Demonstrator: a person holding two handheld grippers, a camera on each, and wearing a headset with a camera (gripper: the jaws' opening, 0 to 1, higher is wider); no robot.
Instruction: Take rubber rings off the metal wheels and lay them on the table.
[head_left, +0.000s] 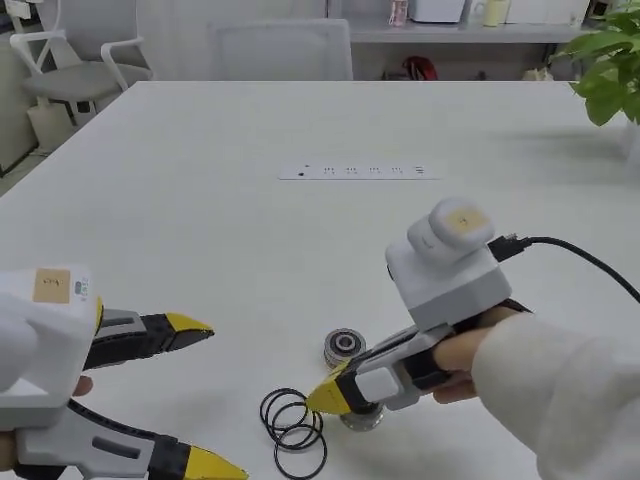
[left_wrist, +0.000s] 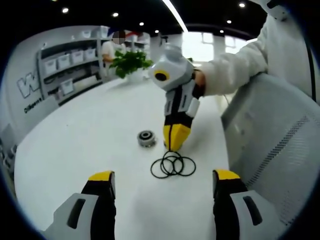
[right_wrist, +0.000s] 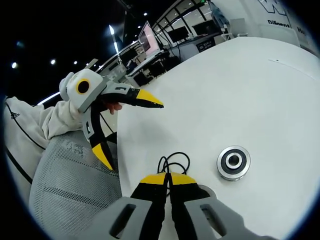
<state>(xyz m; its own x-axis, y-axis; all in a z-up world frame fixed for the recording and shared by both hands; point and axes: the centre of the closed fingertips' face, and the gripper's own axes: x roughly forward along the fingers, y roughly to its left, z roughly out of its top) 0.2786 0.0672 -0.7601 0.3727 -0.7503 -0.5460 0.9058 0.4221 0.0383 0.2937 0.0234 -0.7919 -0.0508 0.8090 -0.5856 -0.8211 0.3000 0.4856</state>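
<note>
Risk: right gripper (head_left: 330, 397), tips pressed together (can't tell if ring pinched), could snag ring pile (head_left: 295, 430) just beside wheel (head_left: 345, 345) and scatter it on lift. Left gripper (head_left: 205, 393) spread wide, well apart from wheel. Count: roughly four rings, overlapping. One clear wheel, maybe second wheel (head_left: 365, 420) half-hidden just past it.

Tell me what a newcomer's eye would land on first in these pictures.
The yellow-tipped right gripper, jaws shut, points down at a tangle of black rubber rings on the white table. Just beyond the rings sits a small metal wheel. At the lower left of the head view, the left gripper is wide open above the table.
</note>
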